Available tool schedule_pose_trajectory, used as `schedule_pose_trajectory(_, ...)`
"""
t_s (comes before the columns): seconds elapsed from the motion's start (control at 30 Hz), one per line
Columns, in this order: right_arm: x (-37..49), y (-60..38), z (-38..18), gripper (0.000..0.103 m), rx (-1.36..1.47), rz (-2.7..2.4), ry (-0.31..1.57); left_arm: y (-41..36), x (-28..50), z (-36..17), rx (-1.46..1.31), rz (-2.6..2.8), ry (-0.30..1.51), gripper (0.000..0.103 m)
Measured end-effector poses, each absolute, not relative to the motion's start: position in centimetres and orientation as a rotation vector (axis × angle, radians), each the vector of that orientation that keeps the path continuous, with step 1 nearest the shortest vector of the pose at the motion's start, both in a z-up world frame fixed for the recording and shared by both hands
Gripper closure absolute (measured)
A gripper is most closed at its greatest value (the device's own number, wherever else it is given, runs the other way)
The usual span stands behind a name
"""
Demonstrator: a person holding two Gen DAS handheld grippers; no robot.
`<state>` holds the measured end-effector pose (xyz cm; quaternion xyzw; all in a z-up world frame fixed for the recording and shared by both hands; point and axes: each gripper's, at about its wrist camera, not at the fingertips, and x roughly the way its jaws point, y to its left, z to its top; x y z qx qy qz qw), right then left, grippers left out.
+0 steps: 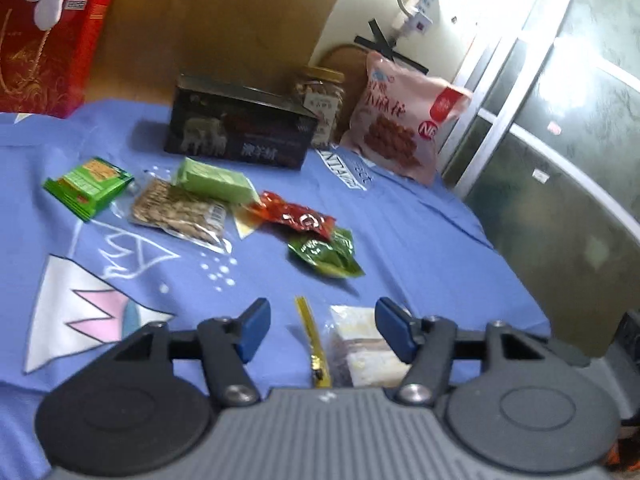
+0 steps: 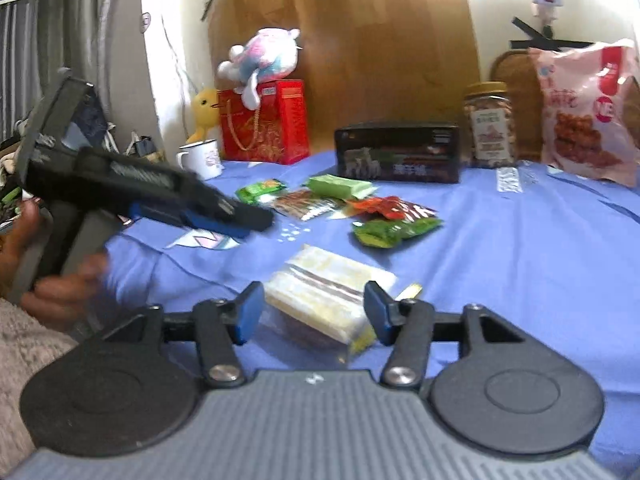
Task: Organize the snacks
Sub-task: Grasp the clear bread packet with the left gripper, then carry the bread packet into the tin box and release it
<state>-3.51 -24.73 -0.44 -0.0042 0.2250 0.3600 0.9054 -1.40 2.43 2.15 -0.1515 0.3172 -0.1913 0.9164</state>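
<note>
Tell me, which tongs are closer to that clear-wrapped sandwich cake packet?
Right, I'd judge. The right tongs stand open with the cake packet lying centred just ahead between the tips. The left tongs, also open, sit beside it, the packet off toward one fingertip.

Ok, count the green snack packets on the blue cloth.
3. The flat green packet stack lies far left, the pale green bar beside the seed pack, and the dark green pouch under the red one. None seems hidden.

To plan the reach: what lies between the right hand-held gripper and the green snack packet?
The right wrist view shows a clear-wrapped sandwich cake pack before the right hand-held gripper; then bare blue cloth up to the green packet.
</note>
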Motion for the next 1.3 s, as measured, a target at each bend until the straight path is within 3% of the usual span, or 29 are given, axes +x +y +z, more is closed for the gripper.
schedule_pose_trajectory(0.07,-3.2,-25.2,-1.2,0.039,-0.010,0.717,0.488,2.9,-1.1,2.1,-0.331,-0.412,0.672,0.038)
schedule_pose_trajectory(0.17,-2.6,-25.1,-2.0,0.039,-0.014,0.701,0.508,2.7,-0.7,1.4,-0.338,-0.444,0.709,0.023)
schedule_pose_trajectory(0.27,-2.5,-24.2,-2.7,0.039,-0.064,0.683,0.498,1.5,-0.1,0.3,-0.334,-0.484,0.745,0.023)
schedule_pose_trajectory(0.4,-2.6,-23.1,-3.6,0.039,-0.115,0.683,0.485,-0.1,-0.1,-1.2,-0.311,-0.501,0.768,0.039)
schedule_pose_trajectory(0.5,-2.7,-22.6,-3.5,0.049,-0.139,0.698,0.477,-0.7,-0.6,-1.3,-0.287,-0.518,0.773,0.054)
schedule_pose_trajectory(0.93,-0.8,-20.9,-1.4,0.052,-0.091,0.733,0.455,1.2,0.6,1.3,-0.328,-0.482,0.715,0.055)
schedule_pose_trajectory(1.3,10.6,-18.1,4.3,0.053,-0.044,0.714,0.389,3.6,11.6,8.3,-0.311,-0.427,0.580,0.055)
